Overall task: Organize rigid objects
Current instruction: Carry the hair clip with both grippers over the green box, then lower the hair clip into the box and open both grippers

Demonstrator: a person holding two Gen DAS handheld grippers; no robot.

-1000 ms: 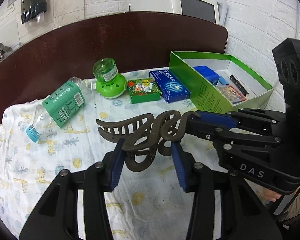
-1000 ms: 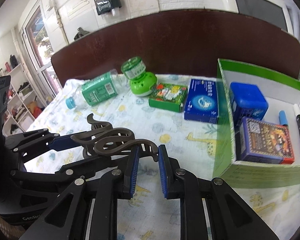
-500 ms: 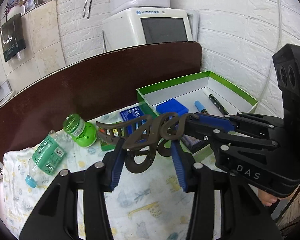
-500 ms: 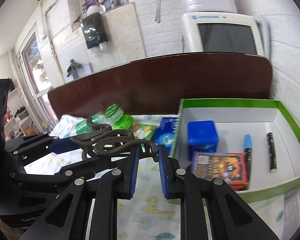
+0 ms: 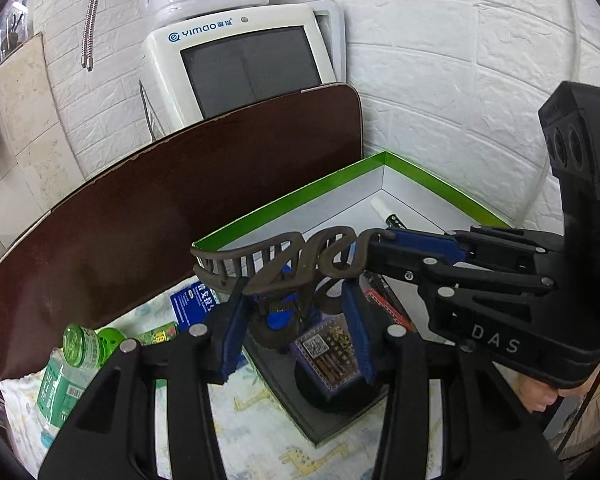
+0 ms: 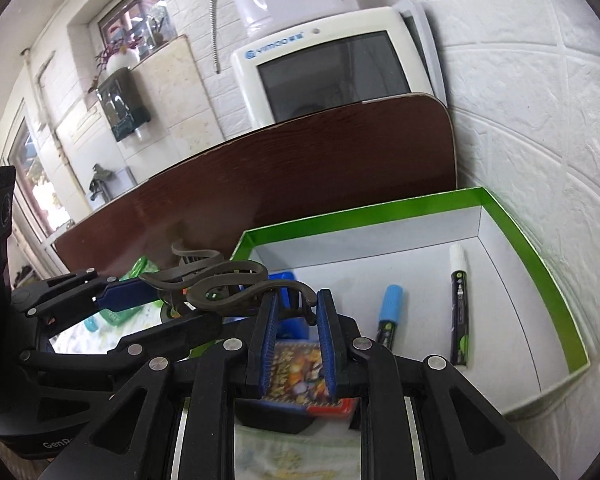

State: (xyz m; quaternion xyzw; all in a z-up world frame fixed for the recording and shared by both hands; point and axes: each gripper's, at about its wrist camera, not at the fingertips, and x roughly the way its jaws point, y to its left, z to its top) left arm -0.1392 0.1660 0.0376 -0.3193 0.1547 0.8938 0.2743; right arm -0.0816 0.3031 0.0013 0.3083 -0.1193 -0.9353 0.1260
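Note:
A brown S-curved hair claw clip (image 5: 284,256) hangs in the air, held by both grippers. My left gripper (image 5: 292,320) is shut on its lower body. The blue fingertips (image 5: 404,240) of my right gripper pinch its right end. In the right wrist view the clip (image 6: 220,276) runs left from my right gripper (image 6: 298,320), which is shut on its curled end, and the left gripper (image 6: 128,292) holds it from the left. The clip hovers over the near left part of the green-rimmed box (image 6: 520,232), above a card pack (image 6: 296,368) and a blue box (image 6: 288,312).
Two markers (image 6: 460,300) lie in the box, whose right half is bare. On the giraffe-print cloth (image 5: 260,432) to the left lie a green bottle (image 5: 60,384), a green round device (image 5: 84,344) and a blue carton (image 5: 192,304). A brown board (image 5: 180,200) and brick wall stand behind.
Both grippers have carried the clip right and upward, from above the cloth to above the green box. Neither grip has changed.

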